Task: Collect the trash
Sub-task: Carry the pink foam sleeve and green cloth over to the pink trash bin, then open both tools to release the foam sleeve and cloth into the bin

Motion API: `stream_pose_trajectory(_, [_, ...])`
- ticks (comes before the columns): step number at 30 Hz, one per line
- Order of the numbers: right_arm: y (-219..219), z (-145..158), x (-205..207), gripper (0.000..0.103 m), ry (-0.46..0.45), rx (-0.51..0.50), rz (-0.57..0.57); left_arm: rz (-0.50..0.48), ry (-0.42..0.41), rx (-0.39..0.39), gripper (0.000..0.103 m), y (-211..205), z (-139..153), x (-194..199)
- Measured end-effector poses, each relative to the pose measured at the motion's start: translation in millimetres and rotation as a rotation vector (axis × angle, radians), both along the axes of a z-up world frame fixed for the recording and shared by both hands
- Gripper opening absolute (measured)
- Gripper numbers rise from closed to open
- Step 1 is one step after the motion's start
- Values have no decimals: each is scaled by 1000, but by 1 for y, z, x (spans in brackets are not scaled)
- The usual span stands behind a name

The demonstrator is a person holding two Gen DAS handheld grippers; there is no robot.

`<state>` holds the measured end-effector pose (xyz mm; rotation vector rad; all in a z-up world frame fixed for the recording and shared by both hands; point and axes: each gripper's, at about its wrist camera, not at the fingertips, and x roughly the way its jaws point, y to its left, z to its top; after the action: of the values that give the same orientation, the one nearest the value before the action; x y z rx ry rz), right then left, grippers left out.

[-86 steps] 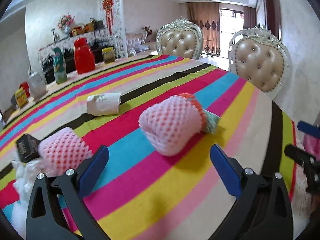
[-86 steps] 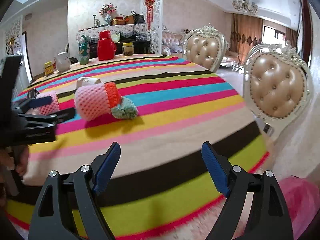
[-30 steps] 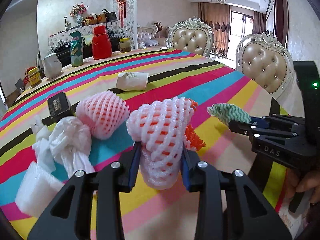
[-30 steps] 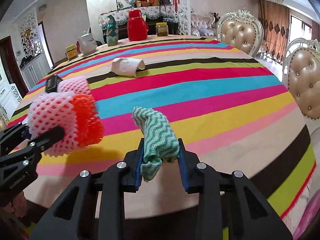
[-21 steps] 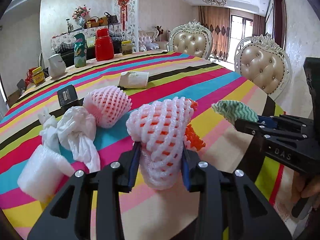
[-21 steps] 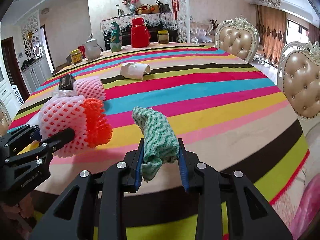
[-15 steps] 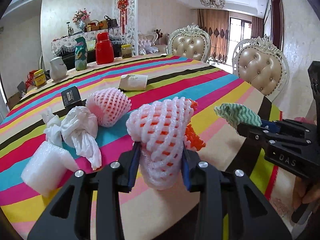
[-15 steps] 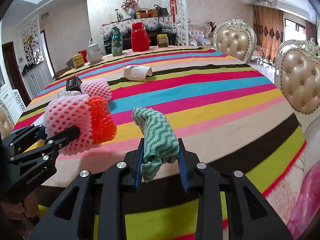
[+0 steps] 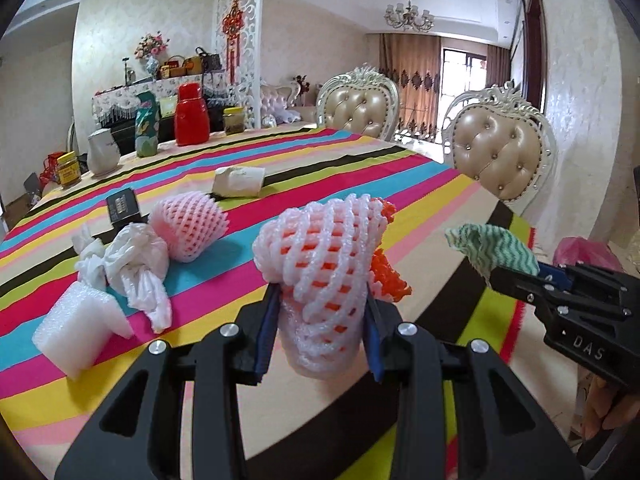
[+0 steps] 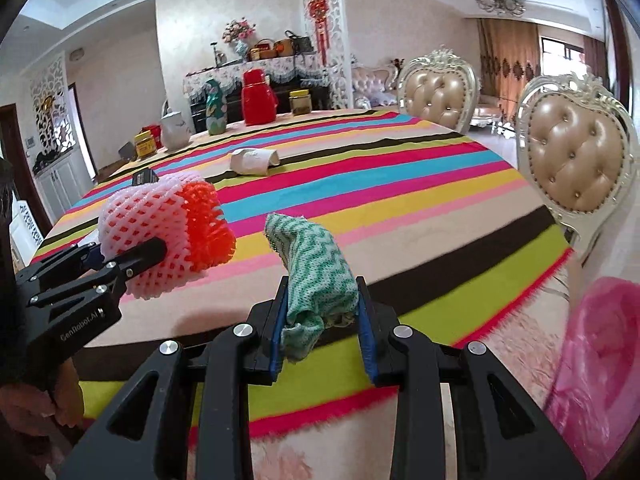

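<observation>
Both grippers have backed off past the striped table's near edge since earlier frames. Left gripper clamps the pink-and-orange foam net — lifted clear of the cloth. Right gripper pinches the green zigzag rag, beside a pink bag.

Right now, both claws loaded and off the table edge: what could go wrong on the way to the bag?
1. The orange net sits loosely inside the white foam net that the left claw grips; it could slip out.
2. The right claw pinches the green cloth only at its lower end, so the rest may flop or snag.
3. The claws are close together; converging on the pink bag risks a bump.
</observation>
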<state>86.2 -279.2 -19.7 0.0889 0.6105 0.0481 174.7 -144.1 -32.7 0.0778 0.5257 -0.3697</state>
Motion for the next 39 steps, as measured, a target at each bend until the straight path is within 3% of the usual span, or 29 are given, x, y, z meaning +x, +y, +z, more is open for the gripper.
stream_pose_trajectory(14, [-64, -2, -54, 30, -35, 26, -146, -136, -36, -10, 36, -48, 8, -17])
stream_pose_trajectory(39, [-225, -12, -166, 31, -59, 20, -619, -623, 0, -24, 36, -233, 8, -69])
